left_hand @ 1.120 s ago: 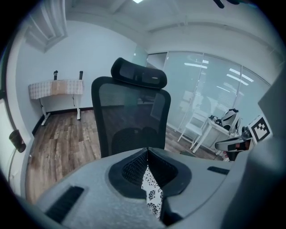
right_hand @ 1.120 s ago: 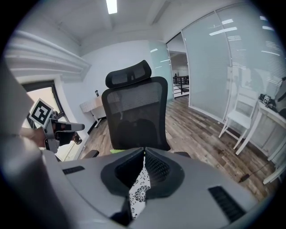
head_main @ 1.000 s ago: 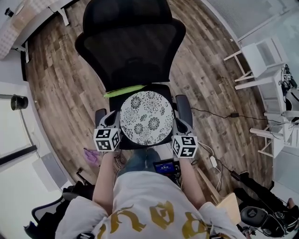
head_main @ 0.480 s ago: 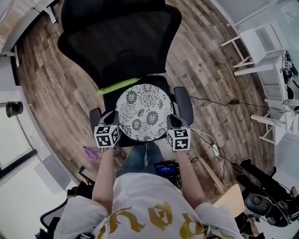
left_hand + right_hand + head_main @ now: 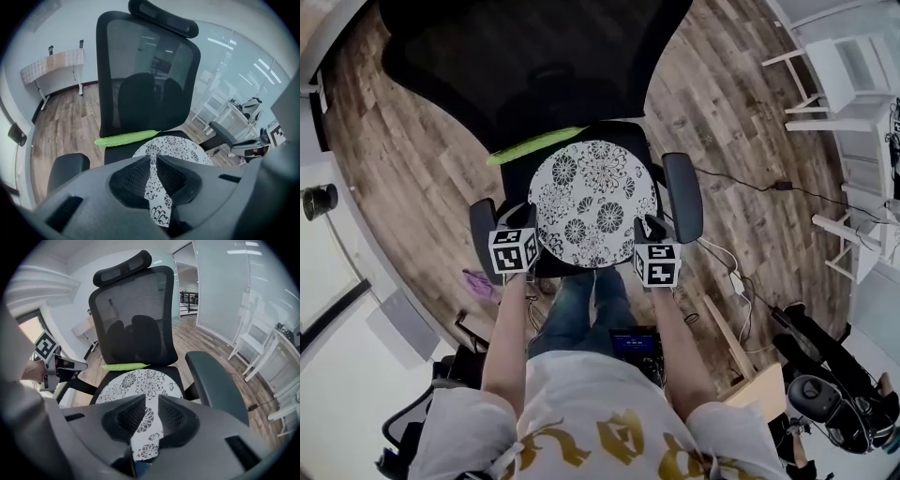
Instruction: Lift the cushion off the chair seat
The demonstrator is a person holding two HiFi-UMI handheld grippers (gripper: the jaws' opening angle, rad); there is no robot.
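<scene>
compared with one second earlier, the round white cushion with black flower print (image 5: 592,202) had come down together with both hands: before, it was held nearer to the camera, and now it appeared to lie flat on the black seat (image 5: 623,133) of the black mesh office chair (image 5: 534,56), in the centre of the head view, between the two armrests. the left gripper (image 5: 153,159) was closed tight on the near left rim of the cushion, with the fabric pinched thin between its pads. the right gripper (image 5: 150,401) had just been opening a little; the near right rim was still between its jaws and the pads seemed to touch the fabric, but the gap was clearly wider than on the left. in my judgement this meant the cushion was being set down and not raised, so at this moment the cushion was not off the seat, and a lift would need a firm grip on the right side again. a long lime-green pod-shaped object (image 5: 534,145) lay at the back of the seat, just beside the far left rim of the cushion. about writing: the white cubes (image 5: 514,250) on the grippers carried only black square marker patterns, no words. large ornate yellow letters (image 5: 581,441) were on the person's white shirt at the bottom of the head view, but they were cut off and i could not read them. a small device with a blue screen (image 5: 635,342) below the cushion was too small to read. no brand was visible on the chair.
</scene>
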